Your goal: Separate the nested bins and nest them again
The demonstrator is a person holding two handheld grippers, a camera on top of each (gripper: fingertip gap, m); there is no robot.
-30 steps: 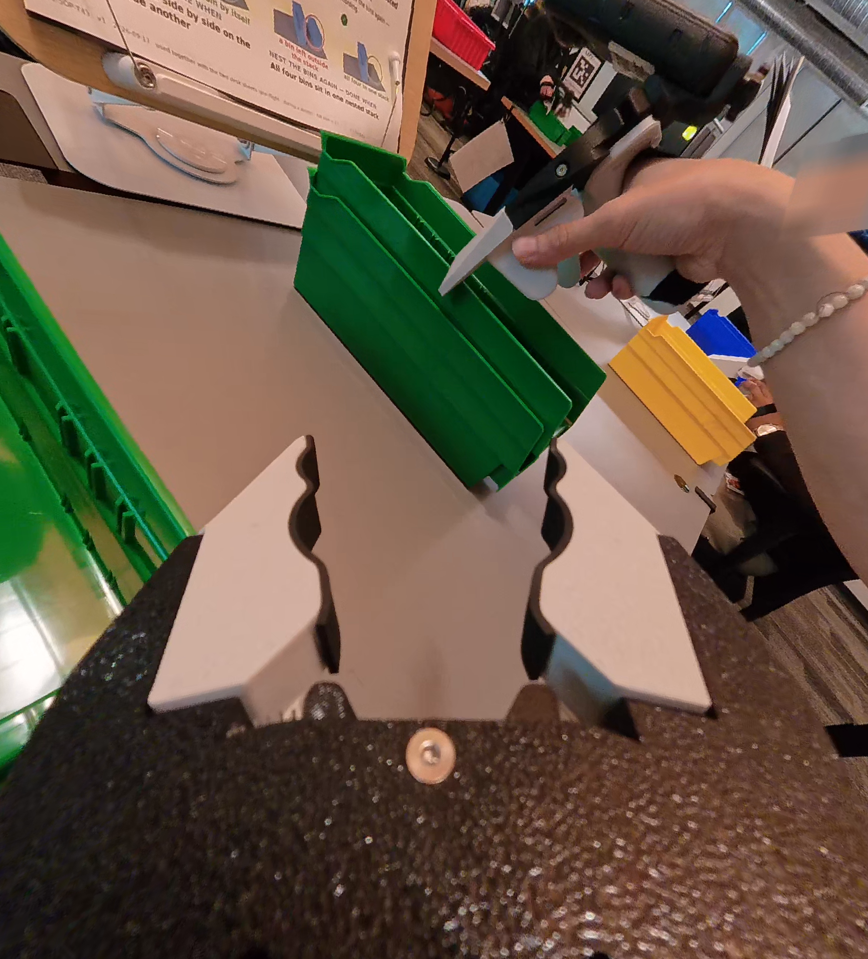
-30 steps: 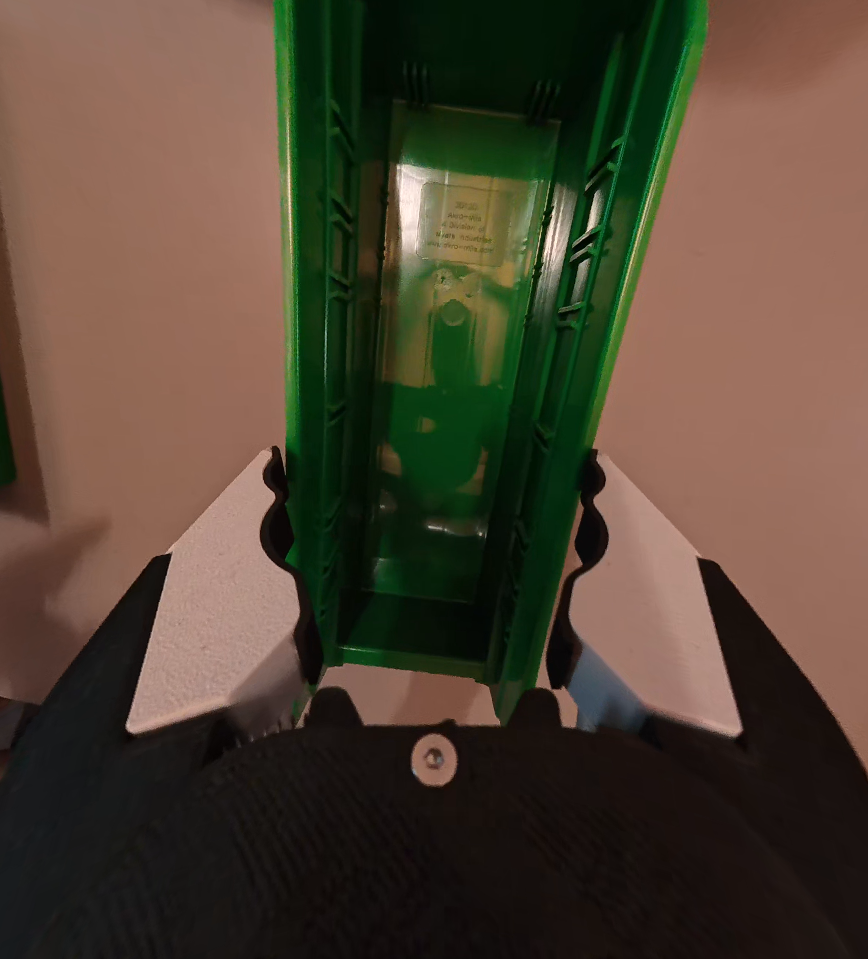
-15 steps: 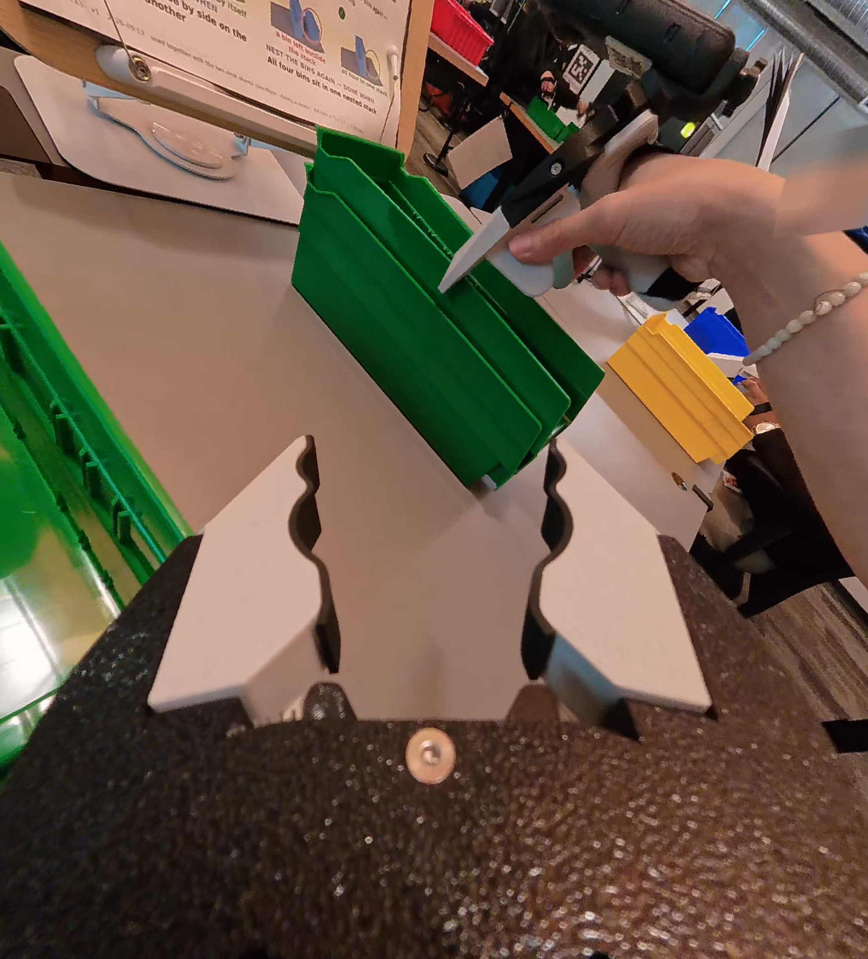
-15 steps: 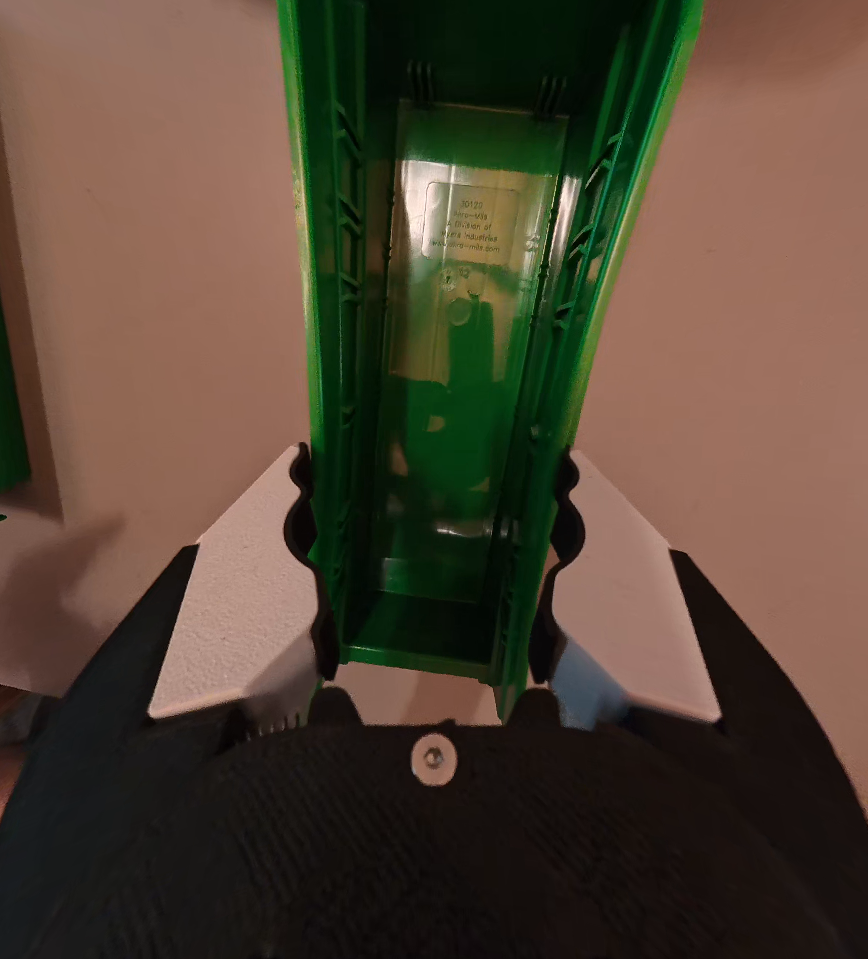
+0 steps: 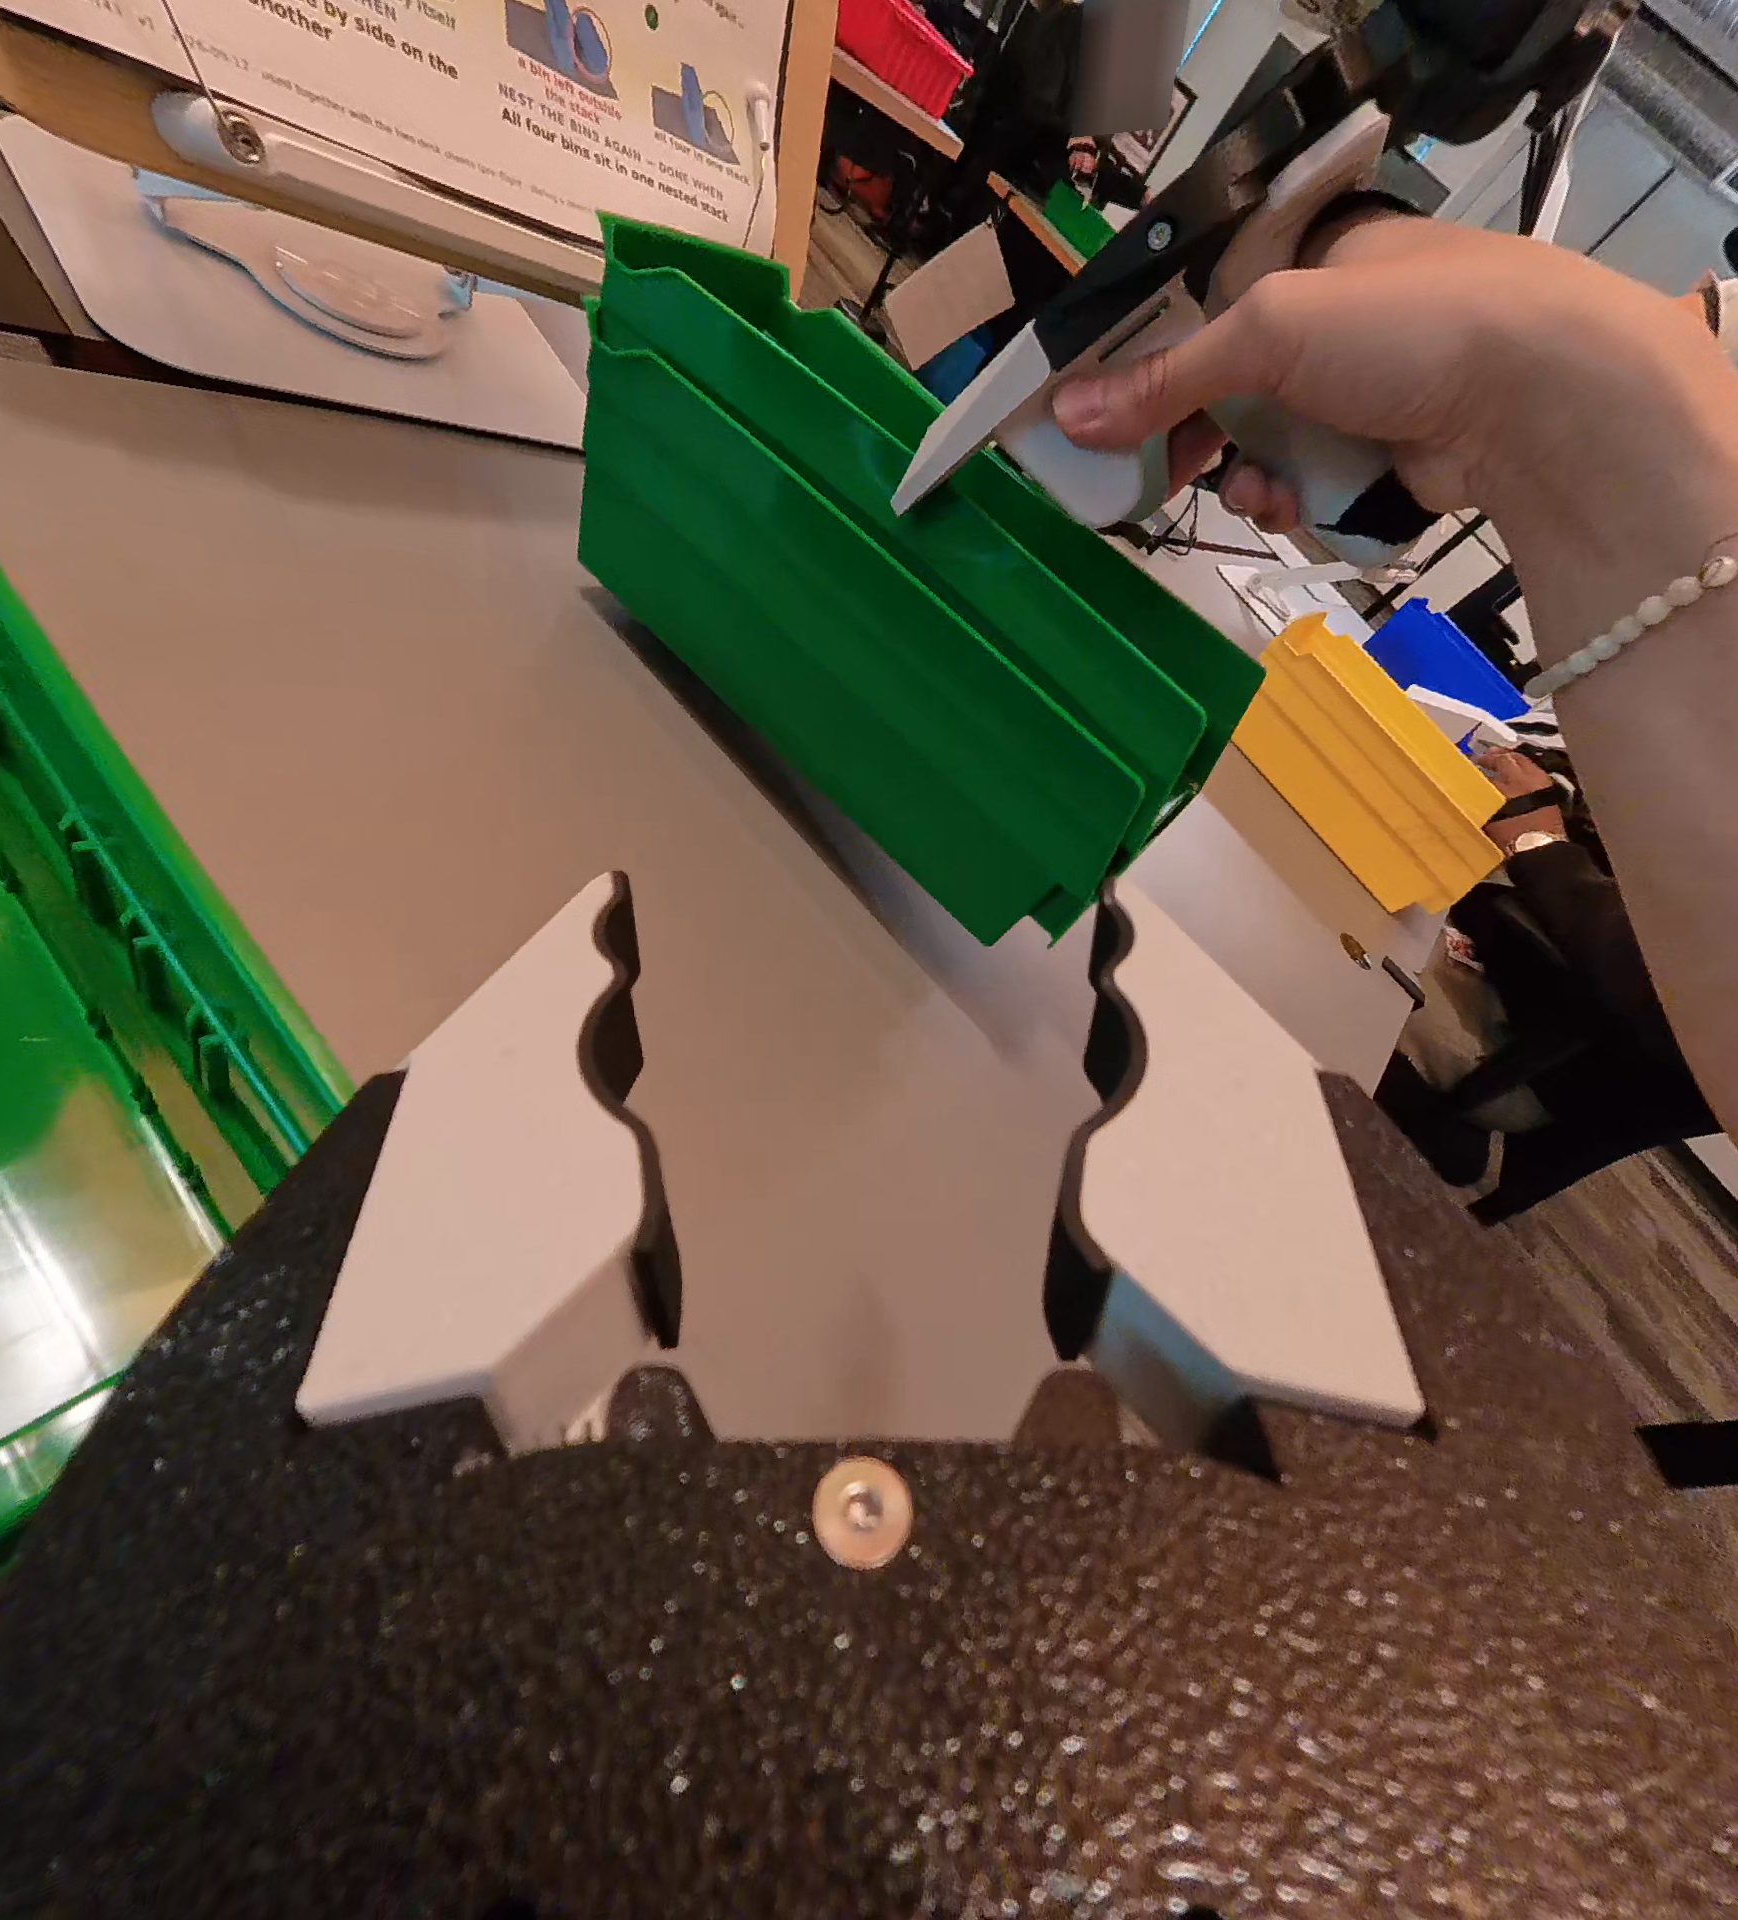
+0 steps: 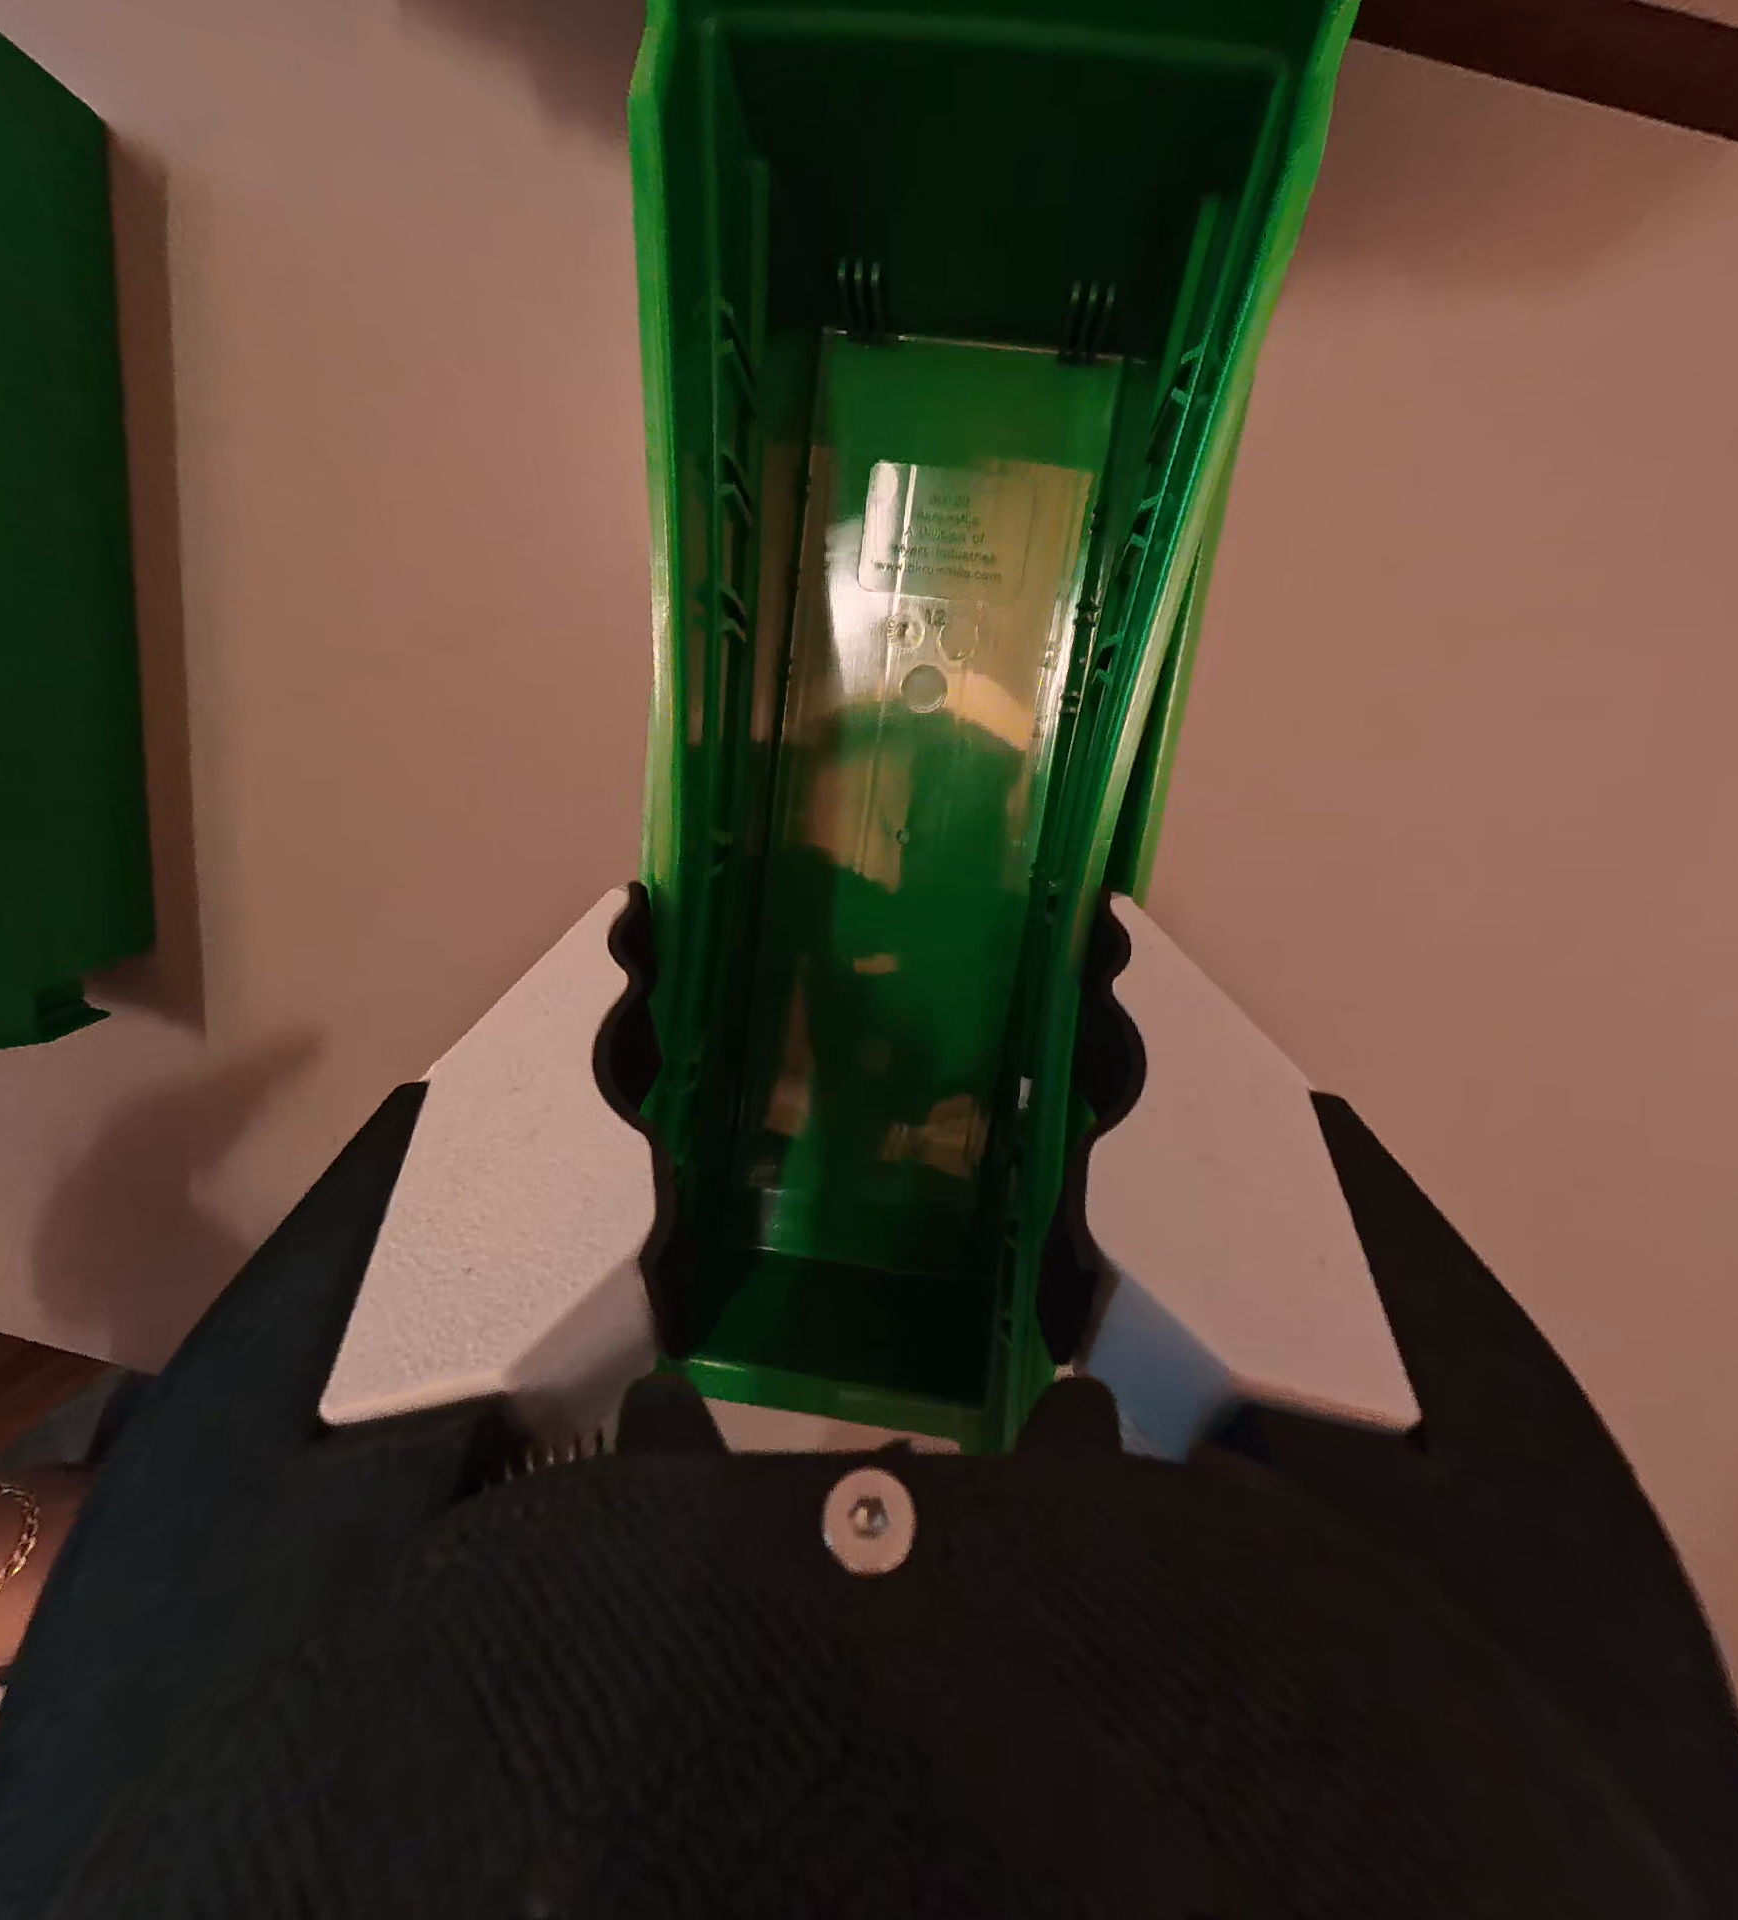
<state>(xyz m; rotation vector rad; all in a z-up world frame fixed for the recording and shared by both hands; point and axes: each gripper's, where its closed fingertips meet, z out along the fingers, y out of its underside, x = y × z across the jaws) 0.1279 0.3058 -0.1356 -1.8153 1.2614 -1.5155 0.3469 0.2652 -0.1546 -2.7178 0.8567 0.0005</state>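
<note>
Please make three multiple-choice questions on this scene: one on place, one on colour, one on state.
1. Where is the separate green bin? A) right of the left tool B) left of it C) between its fingers
2. What colour is the far stack? A) white B) black C) yellow
3. The left tool is: A) open, empty B) shut on a bin C) shut on paper
Answers: B, its wall fills the left edge; C, yellow shows past the table; A, table shows between its fingers.

Left wrist view is bright and wide-angle, its edges bent; right wrist view is dim, warm, with glare inside the green bin (image 6: 948, 727).
</note>
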